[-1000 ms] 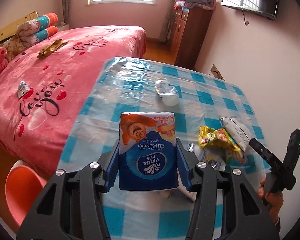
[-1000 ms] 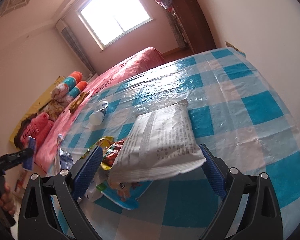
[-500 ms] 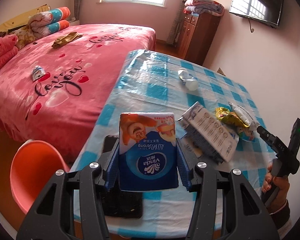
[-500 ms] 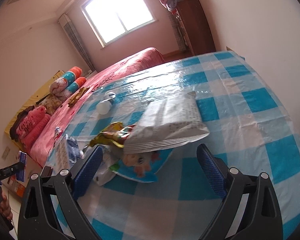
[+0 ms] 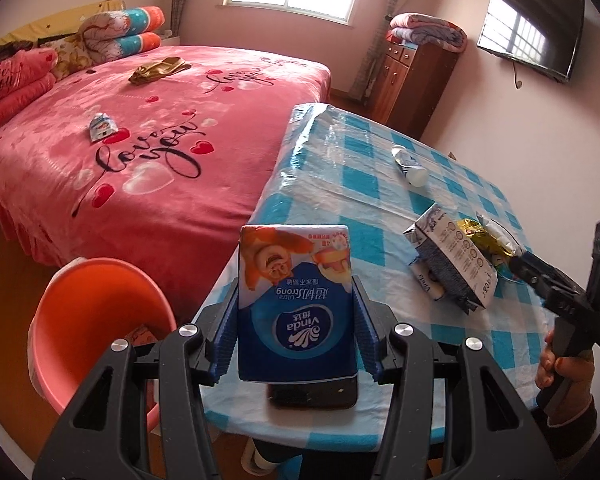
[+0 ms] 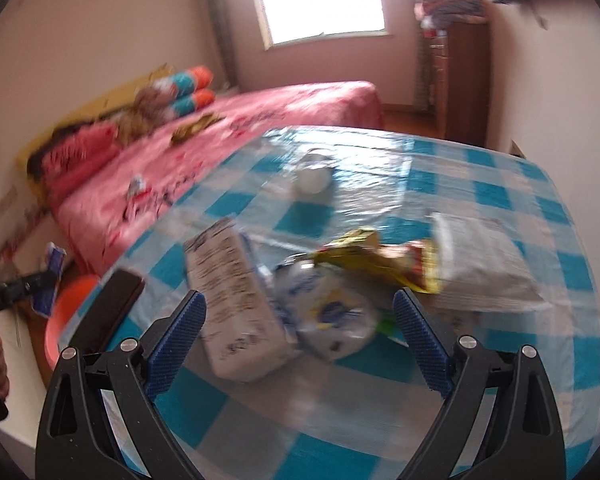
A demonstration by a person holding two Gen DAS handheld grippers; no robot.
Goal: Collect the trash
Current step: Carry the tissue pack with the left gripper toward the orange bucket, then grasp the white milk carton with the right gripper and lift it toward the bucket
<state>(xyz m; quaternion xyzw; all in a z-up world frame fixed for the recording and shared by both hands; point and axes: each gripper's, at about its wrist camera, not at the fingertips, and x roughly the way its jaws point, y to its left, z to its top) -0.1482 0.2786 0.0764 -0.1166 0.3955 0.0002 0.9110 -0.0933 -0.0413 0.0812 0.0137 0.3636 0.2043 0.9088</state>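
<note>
My left gripper [image 5: 296, 324] is shut on a blue Vinda tissue pack [image 5: 294, 304], held above the near edge of the checked table [image 5: 340, 184], right of an orange bin [image 5: 96, 320] on the floor. My right gripper [image 6: 300, 340] is open and empty, low over a trash pile: a white carton [image 6: 236, 308], a crumpled clear wrapper [image 6: 324, 320], a yellow snack bag [image 6: 364, 256] and a white packet [image 6: 480, 256]. The carton [image 5: 452, 264] also shows in the left wrist view. A small white bottle [image 5: 410, 164] lies further back.
A black phone [image 6: 108, 312] lies at the table's near left corner. A pink bed [image 5: 140, 140] stands left of the table, with a small wrapper [image 5: 102, 128] and a gold wrapper [image 5: 156, 70] on it. A wooden cabinet [image 5: 412, 80] stands behind.
My left gripper has pulled back and left with the tissue pack, so the bin now shows more fully. My right gripper has backed away from the white packet and swung left over the pile.
</note>
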